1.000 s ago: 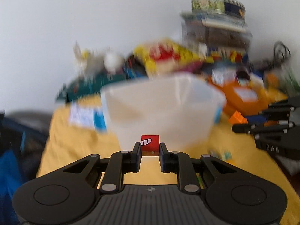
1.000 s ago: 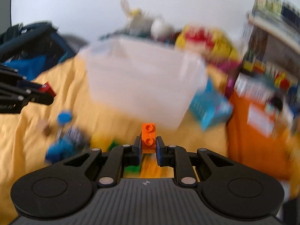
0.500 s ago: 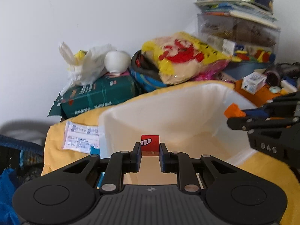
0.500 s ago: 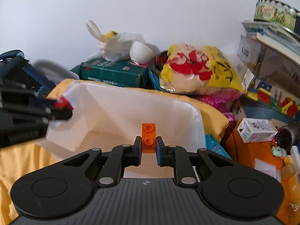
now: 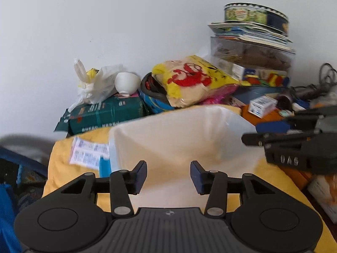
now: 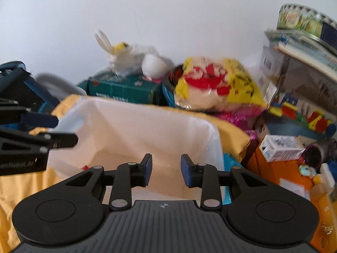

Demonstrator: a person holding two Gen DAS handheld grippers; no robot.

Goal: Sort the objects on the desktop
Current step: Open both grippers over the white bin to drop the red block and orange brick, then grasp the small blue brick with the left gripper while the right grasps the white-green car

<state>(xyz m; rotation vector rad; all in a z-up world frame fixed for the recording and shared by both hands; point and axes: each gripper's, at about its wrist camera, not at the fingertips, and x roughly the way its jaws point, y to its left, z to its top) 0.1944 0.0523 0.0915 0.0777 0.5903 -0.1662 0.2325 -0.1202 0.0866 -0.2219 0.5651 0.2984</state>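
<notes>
A translucent white plastic bin stands on the yellow cloth, right under both grippers. My left gripper hangs over the bin's near side; its jaws are opening and nothing is between them. My right gripper is over the same bin, its jaws also opening and empty. A small red piece shows low inside the bin, at its left. The orange brick is out of sight. Each view catches the other gripper from the side: the right one and the left one.
Behind the bin lie a green box, a tied white bag, a white bowl and a yellow snack bag. At the right, books and a round tin are stacked. An orange box carries a small white carton.
Both grippers have opened: the red brick has left the left jaws and the orange brick the right jaws. Both hands moved from the table's front to over the bin.
</notes>
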